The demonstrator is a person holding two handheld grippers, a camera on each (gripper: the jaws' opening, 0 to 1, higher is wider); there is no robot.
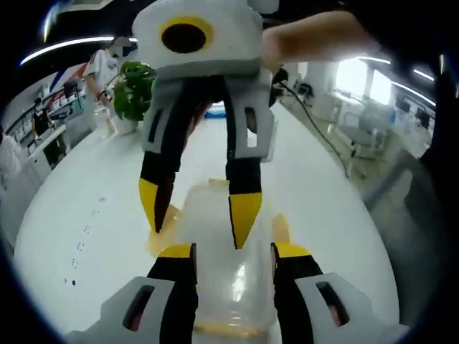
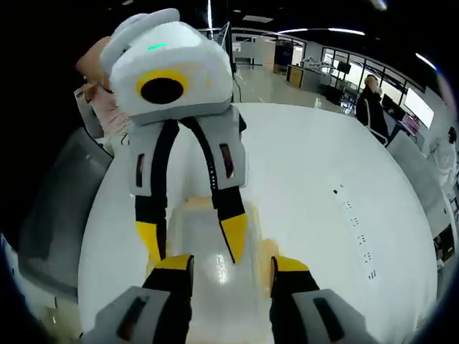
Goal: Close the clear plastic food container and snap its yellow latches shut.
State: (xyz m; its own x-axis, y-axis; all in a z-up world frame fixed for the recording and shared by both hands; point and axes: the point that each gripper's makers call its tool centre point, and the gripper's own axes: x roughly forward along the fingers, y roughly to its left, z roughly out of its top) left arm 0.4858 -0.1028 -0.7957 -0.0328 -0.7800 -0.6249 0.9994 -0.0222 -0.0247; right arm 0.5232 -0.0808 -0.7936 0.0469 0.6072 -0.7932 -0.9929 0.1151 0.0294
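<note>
- A large open room with ceiling strip lights, people at desks far off and a green potted plant (image 1: 133, 89) stands around a wide white round-edged table (image 2: 323, 186), where everything takes place.
- The clear plastic food container with yellow latches (image 1: 226, 265) lies on that table between the two grippers, which face each other across it.
- In the left gripper view, the left gripper (image 1: 233, 259) has its yellow-tipped jaws spread to either side of the container's near end; the right gripper (image 2: 231, 272) stands likewise at the opposite end, jaws apart and pinching nothing visible.
- Contents: the box looks empty through its glossy top, though glare hides much of the inside.
- The lid seems to lie on the box; whether any latch is snapped I cannot tell.
- Risk, as I judge it: pressing one end alone could tip or slide the light box across the smooth table.
- A jaw tip slipping off a small yellow latch would leave it half caught.
</note>
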